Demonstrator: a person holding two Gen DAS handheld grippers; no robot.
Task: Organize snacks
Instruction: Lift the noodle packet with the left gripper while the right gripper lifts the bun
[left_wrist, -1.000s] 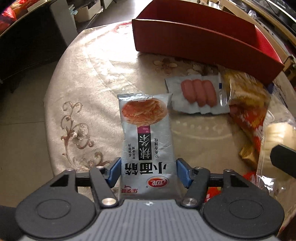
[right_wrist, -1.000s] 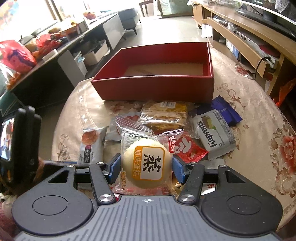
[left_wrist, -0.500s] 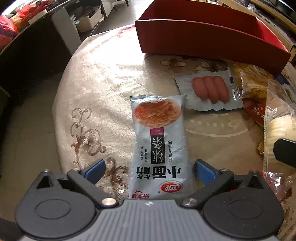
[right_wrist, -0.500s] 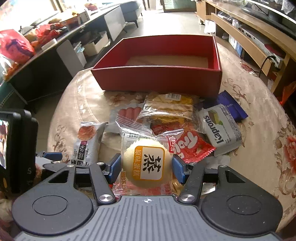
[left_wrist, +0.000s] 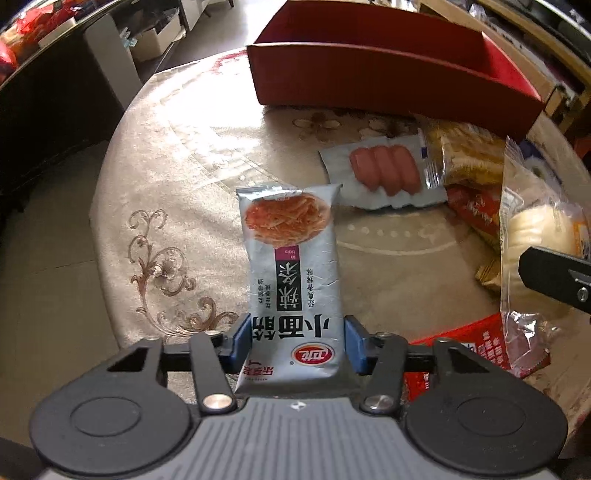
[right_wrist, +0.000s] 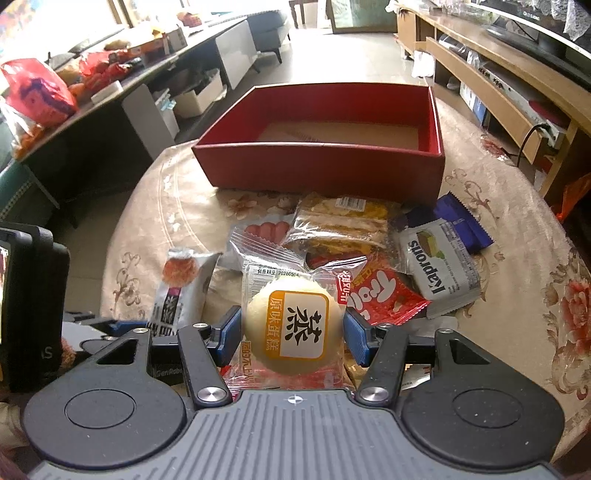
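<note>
Box floor (right_wrist: 340, 134) shows only rightward; sausage pack (left_wrist: 384, 171) seemingly clearer leftward.

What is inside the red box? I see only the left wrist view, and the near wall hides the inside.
Observer: No snack shows in the red box; the part of its brown floor that I see is bare.
Operator: Does the right gripper really hold the round cake?
Observer: Yes, the right gripper is shut on the round cake, with a blue pad on each side.
Operator: What lies at the far right of the pile?
Observer: A white wafer pack, partly on a blue packet.
</note>
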